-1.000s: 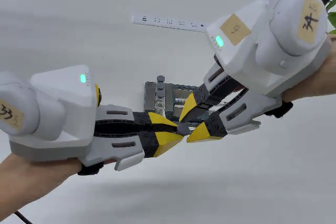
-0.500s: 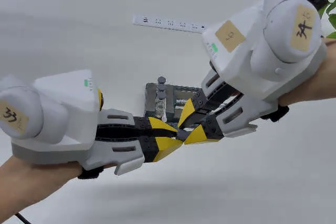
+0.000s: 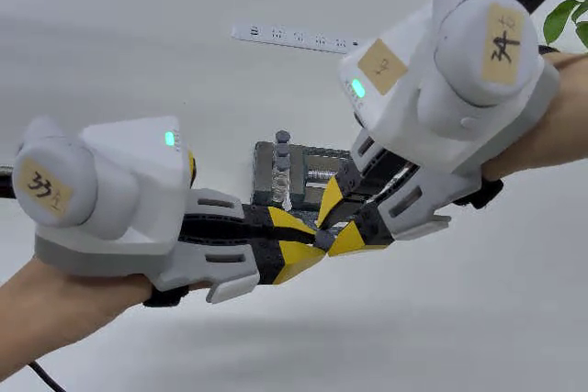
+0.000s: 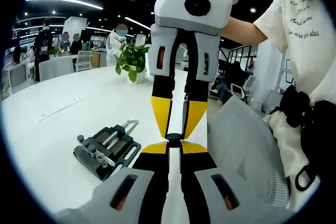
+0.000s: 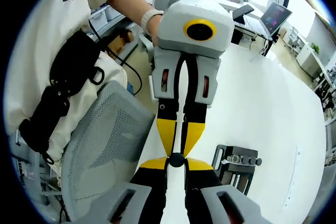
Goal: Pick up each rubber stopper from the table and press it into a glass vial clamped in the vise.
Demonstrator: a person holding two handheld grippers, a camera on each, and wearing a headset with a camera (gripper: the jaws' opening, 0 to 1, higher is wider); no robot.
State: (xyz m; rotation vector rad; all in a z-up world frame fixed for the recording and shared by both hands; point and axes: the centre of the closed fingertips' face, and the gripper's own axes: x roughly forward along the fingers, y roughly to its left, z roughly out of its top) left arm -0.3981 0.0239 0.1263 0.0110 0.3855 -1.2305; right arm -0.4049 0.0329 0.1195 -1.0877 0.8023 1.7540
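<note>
- So: left gripper [image 4: 173,149] and right gripper [image 5: 177,165] meet tip to tip at the centre of the head view, with one dark rubber stopper [image 5: 177,159] between the yellow tips.
- Both pairs of jaws look clenched on that stopper. We cannot tell which pair carries the load.
- We read this as a mid-air re-grip (probably to turn the stopper plug-end down before pressing). That is a judgement, not something seen.
- Stopper is off the table [image 3: 138,61], just below the vise [image 3: 317,161] in the head view.
- Vials [image 3: 281,176] stand in a row in the vise jaws. The far one looks capped in grey and the nearer ones look like bare glass (too small to be sure).
- In the way: the right gripper's fingers overlap the vise's right side in the head view, so one gripper should clear off before the other goes in.
- Around: power strip [image 3: 294,39] at upper centre, plant [image 3: 565,16] at upper right, mesh chair [image 4: 247,140] at right of the left gripper view.
</note>
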